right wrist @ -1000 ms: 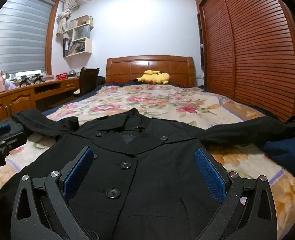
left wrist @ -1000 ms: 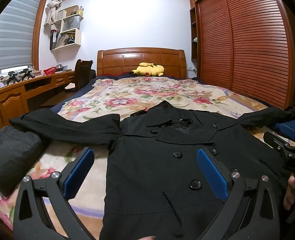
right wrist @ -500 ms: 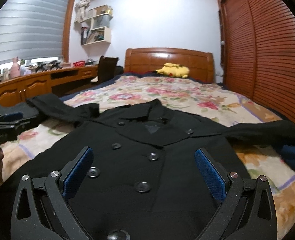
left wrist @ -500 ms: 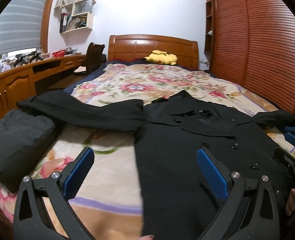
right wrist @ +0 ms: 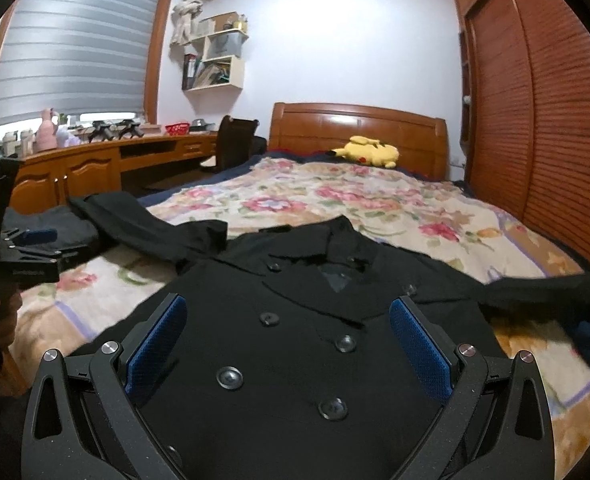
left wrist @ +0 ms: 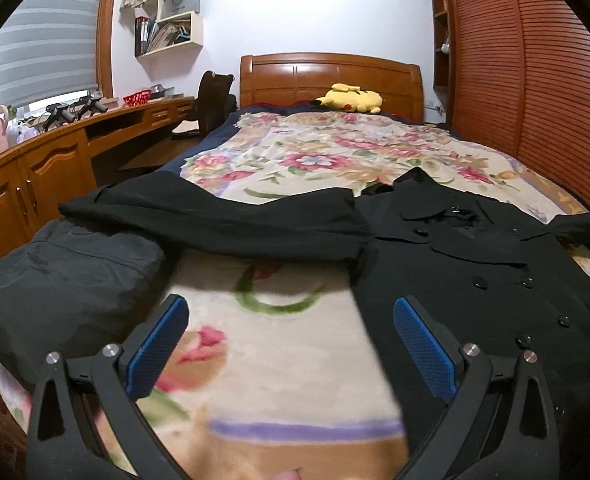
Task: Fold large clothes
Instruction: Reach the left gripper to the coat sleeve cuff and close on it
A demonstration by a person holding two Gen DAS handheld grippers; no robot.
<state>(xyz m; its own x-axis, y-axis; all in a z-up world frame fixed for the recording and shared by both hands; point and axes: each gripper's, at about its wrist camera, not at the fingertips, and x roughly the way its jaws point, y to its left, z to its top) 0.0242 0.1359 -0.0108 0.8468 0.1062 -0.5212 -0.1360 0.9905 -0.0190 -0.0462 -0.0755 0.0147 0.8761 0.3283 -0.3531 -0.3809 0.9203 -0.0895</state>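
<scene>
The black coat (right wrist: 315,344) lies flat and face up on the bed (right wrist: 375,208), filling the lower middle of the right view, buttons showing and sleeves spread out to each side. I think it is laid out like this so it can be folded neatly. One sleeve (left wrist: 215,220) stretches across the middle of the left view toward a dark bundle of clothes (left wrist: 63,276) at the left edge. The right gripper (right wrist: 287,344) hangs over the coat front, wide open and holding nothing. The left gripper (left wrist: 291,344) is wide open too, over bare flowered blanket just below the sleeve, maybe getting ready to pick it up. A red basket (left wrist: 137,97) sits on the desk (left wrist: 55,148) in the upper left; I cannot tell what is in it. The wall shelf (left wrist: 171,20) above holds books and papers.
</scene>
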